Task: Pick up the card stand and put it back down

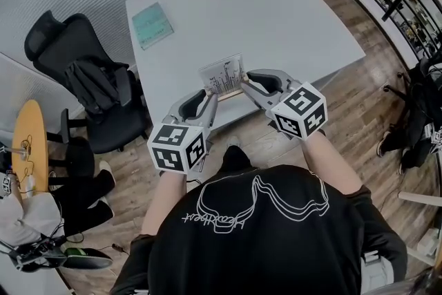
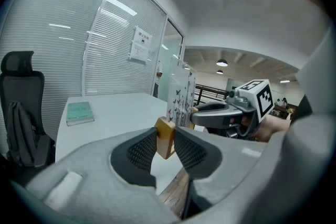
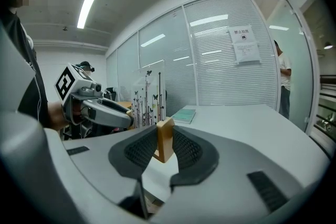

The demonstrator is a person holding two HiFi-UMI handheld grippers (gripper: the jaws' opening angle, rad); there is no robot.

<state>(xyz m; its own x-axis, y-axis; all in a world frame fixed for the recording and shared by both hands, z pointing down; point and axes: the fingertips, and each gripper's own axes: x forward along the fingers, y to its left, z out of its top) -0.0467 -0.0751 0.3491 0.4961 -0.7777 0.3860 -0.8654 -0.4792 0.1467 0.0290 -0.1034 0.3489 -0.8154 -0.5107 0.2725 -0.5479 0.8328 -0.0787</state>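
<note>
The card stand (image 1: 223, 77) is a clear upright panel printed with black stems and butterflies, set in a wooden base, near the table's front edge. My left gripper (image 1: 208, 97) is shut on the left end of the wooden base (image 2: 165, 136). My right gripper (image 1: 246, 86) is shut on the base's right end (image 3: 164, 139). In the left gripper view the panel (image 2: 179, 99) rises behind the jaws with the right gripper (image 2: 197, 113) beyond it. The right gripper view shows the panel (image 3: 147, 99) and the left gripper (image 3: 126, 119) opposite. Whether the base rests on the table I cannot tell.
A teal book (image 1: 152, 25) lies at the far left of the white table (image 1: 276, 17). A black office chair (image 1: 90, 83) with a jacket stands left of the table. A round wooden side table (image 1: 29, 138) is at the far left. Glass walls with blinds stand behind.
</note>
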